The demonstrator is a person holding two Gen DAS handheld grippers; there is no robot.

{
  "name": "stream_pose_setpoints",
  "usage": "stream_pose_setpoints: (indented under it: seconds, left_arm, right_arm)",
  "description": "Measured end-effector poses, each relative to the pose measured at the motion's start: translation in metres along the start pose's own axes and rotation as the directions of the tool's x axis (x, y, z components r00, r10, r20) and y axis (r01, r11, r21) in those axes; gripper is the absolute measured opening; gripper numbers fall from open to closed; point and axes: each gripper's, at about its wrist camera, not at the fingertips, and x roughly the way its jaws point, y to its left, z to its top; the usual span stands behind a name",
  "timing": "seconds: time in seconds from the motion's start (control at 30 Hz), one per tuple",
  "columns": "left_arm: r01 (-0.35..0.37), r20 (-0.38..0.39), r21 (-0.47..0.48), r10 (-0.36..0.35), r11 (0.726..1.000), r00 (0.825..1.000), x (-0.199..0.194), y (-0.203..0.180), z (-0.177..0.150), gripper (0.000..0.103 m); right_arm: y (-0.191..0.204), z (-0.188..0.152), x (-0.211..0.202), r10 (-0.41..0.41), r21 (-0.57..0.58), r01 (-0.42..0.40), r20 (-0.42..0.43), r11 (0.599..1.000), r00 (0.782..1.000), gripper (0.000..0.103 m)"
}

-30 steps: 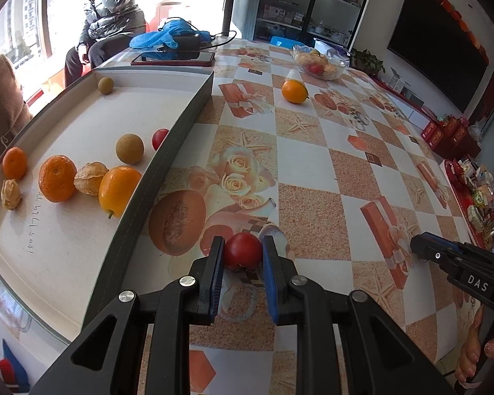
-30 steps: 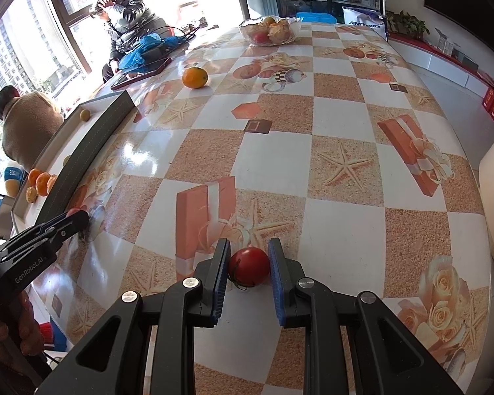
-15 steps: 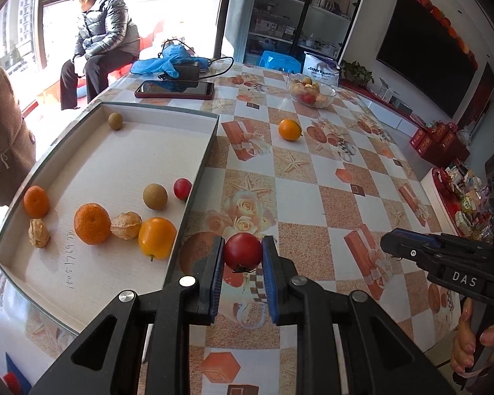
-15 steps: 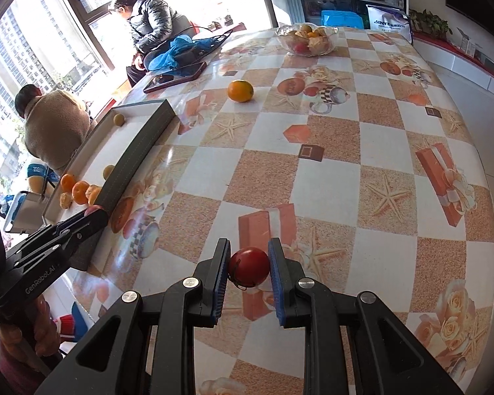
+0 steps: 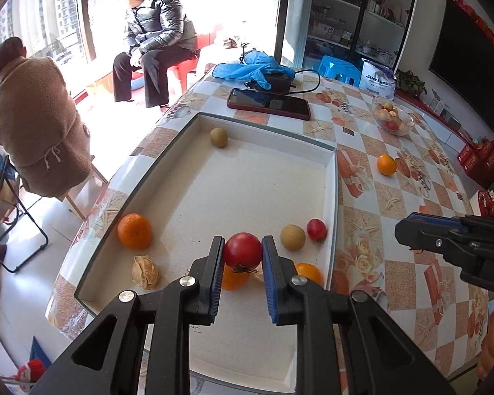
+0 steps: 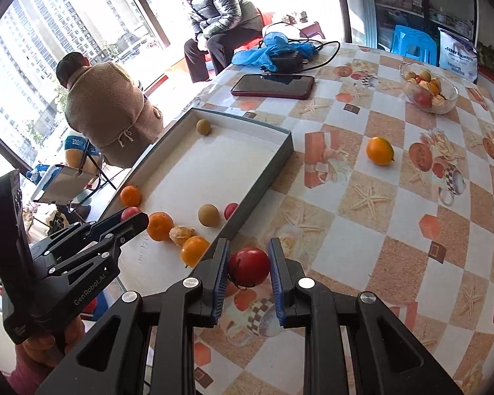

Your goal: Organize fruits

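Left gripper (image 5: 242, 256) is clamping a red tomato (image 5: 242, 251), hanging over the near end of the white tray (image 5: 332, 197) among oranges and small fruit. Right gripper (image 6: 248, 268) is pinching a second red tomato (image 6: 249, 266) above the patterned tablecloth (image 6: 362, 247), just beside the tray's right wall.

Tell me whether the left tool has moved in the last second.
Yes. The left tool, shut on a red tomato, has moved from over the patterned tablecloth to above the white tray, crossing its right wall.
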Motion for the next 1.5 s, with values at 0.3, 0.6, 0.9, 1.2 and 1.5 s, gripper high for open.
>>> stream_pose_setpoints:
  seconds: [0.3,0.6,0.9,1.2,1.5]
  left_arm:
    - [-0.07,-0.057,-0.036,0.068,0.997,0.996,0.035,0.025,0.008,0.024]
    - [-0.11,-0.095,-0.018,0.108,0.994,0.99,0.055,0.029,0.002,0.027]
    - [-0.115,-0.068,0.0,0.115,0.993,0.991,0.048,0.022,0.0,0.081]
    - [-0.099,-0.068,0.024,0.1,0.995,0.993,0.039,0.014,-0.007,0.103]
    - [-0.074,-0.098,0.064,0.08,0.995,0.992,0.032,0.003,-0.014,0.103]
  right_arm:
    - [0.027,0.045,0.061,0.034,0.006,-0.033,-0.086,0.999,0.996,0.025]
    - [0.039,0.045,0.097,-0.015,-0.046,0.009,-0.143,0.999,0.99,0.025]
    - [0.037,0.041,0.095,0.012,-0.046,-0.019,-0.147,0.999,0.989,0.086]
    - [0.06,0.03,0.073,-0.174,-0.214,0.154,-0.08,0.965,0.981,0.094]
    - [0.046,0.016,0.061,-0.197,-0.194,0.17,-0.129,0.966,0.972,0.103]
